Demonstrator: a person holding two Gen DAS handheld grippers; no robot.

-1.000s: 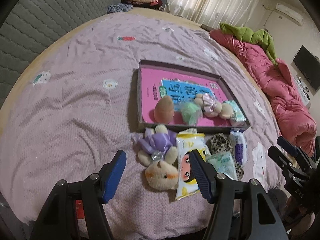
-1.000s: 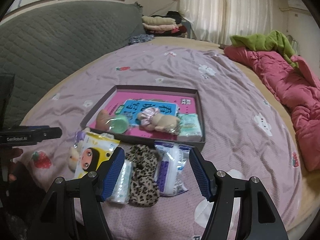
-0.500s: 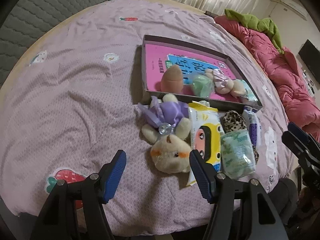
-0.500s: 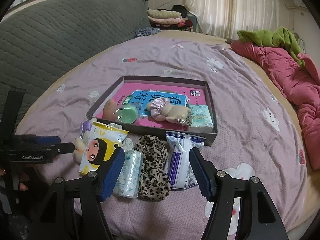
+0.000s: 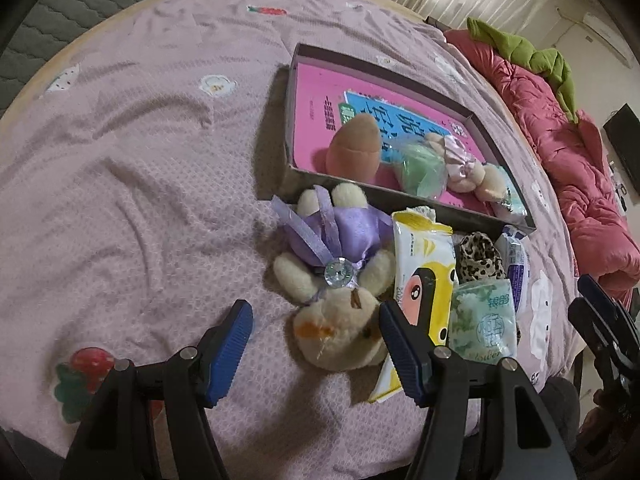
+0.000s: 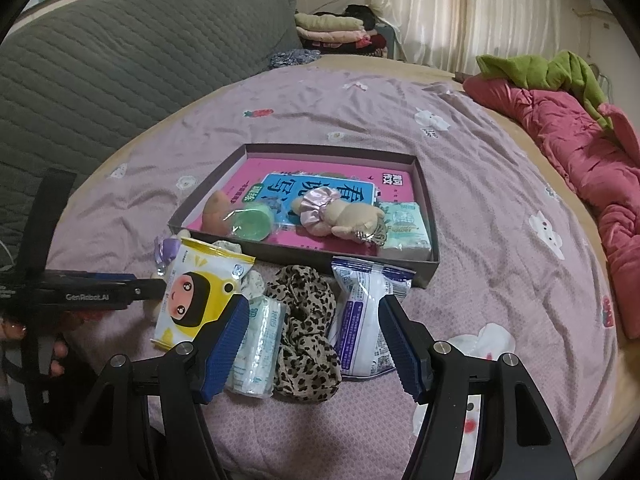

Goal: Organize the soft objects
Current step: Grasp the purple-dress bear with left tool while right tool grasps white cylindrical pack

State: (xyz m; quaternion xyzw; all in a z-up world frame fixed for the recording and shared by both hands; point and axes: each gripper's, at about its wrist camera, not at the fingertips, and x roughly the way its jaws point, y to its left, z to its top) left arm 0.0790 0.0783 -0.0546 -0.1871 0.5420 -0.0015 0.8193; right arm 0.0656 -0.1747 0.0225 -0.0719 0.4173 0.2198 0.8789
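A cream teddy in a purple dress [image 5: 340, 248] lies on the bedspread just in front of the dark box [image 5: 360, 190]. My left gripper [image 5: 316, 326] hangs open over the teddy's head, with one finger on each side and neither pad touching it. Beside the teddy lie a yellow wipes pack [image 5: 424, 264], a leopard scrunchie [image 6: 306, 312], a rolled tissue pack [image 6: 260, 340] and a blue-white pack [image 6: 362, 312]. My right gripper [image 6: 314, 320] stands open above the scrunchie and holds nothing. In the box are a brown plush [image 6: 216, 210], a green item [image 6: 250, 222], a pink-dressed bear [image 6: 340, 216] and a tissue pack [image 6: 404, 228].
The bed is covered by a lilac patterned spread [image 5: 140, 160], with a red quilt [image 6: 580, 152] and a green cloth [image 6: 536, 68] along its right side. A grey padded headboard [image 6: 120, 60] and folded clothes [image 6: 332, 28] stand at the back. The bed's near edge is just below the grippers.
My left gripper has come down and closer to the purple-dressed teddy, which now lies between its fingers. The right gripper has hardly moved. Both stay open.
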